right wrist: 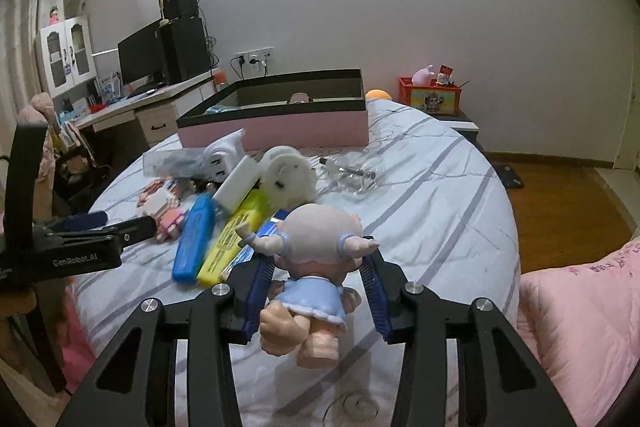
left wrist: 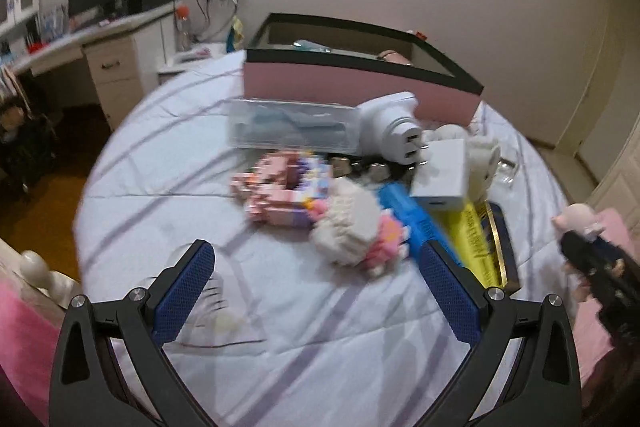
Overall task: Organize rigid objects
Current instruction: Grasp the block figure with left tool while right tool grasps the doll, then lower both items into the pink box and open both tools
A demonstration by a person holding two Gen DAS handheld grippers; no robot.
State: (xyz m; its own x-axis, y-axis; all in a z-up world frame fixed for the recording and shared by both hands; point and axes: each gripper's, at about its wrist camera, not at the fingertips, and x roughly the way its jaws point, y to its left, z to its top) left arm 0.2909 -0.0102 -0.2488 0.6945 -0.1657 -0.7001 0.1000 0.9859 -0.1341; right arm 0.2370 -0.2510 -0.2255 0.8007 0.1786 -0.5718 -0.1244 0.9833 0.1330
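Note:
A pile of objects lies on the striped bed: a pink block toy (left wrist: 280, 191), a white and pink block figure (left wrist: 356, 231), a blue case (right wrist: 194, 239), a yellow box (right wrist: 236, 239), a white charger box (left wrist: 440, 171), a white adapter (left wrist: 396, 131) and a clear case (left wrist: 292, 125). Behind them stands a pink box with a black rim (right wrist: 276, 125), open on top. My left gripper (left wrist: 316, 291) is open and empty above the bed, short of the pile. My right gripper (right wrist: 316, 275) is shut on a doll in a blue dress (right wrist: 312, 275), held above the bed.
A desk with a monitor (right wrist: 140, 59) and speakers stands at the left. A red box of toys (right wrist: 430, 99) sits on a nightstand at the back right. A pink quilt (right wrist: 580, 327) lies at the right. A clear plastic piece (right wrist: 352, 175) lies right of the pile.

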